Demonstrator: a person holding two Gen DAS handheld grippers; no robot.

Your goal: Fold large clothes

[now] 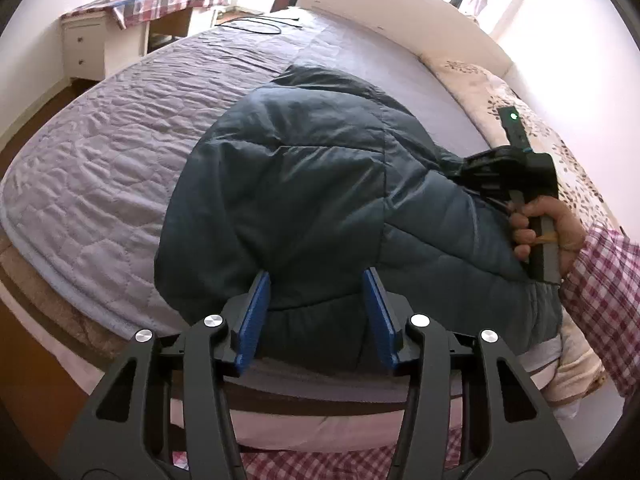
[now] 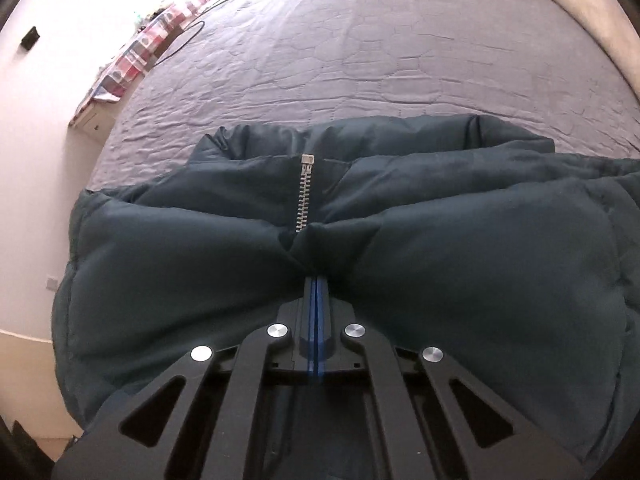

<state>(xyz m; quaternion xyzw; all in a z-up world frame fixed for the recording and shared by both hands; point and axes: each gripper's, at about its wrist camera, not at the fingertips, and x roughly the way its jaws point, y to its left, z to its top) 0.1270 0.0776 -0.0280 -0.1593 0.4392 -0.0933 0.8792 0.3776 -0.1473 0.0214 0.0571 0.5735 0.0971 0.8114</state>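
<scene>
Closest to my left wrist camera, the left hand-held gripper (image 1: 316, 312) stands spread, its blue pads (image 1: 254, 322) flanking a puffy fold at the jacket's near hem; I cannot tell whether they press the cloth or merely straddle it. From the right wrist view, my right hand-held gripper (image 2: 316, 280) has its blue pads pressed together, tips sunk into a crease of the fabric just below the zipper (image 2: 305, 196); whether cloth is pinched between them I cannot tell.

That dark teal quilted jacket (image 1: 304, 184) lies bunched on the near part of the bed (image 1: 120, 152), on a grey-lilac quilted cover, with the metal zipper running up toward the collar. To my right in the left view, a hand (image 1: 548, 232) in a red-and-white checked sleeve (image 1: 604, 304) grips the other tool's handle against the jacket's side.

Farther off, a black cable (image 1: 260, 26) lies on the cover. Beyond the bed stands a white bench (image 1: 120, 36) draped in a checked cloth, and a pale headboard (image 1: 400, 12) curves along the far edge.
</scene>
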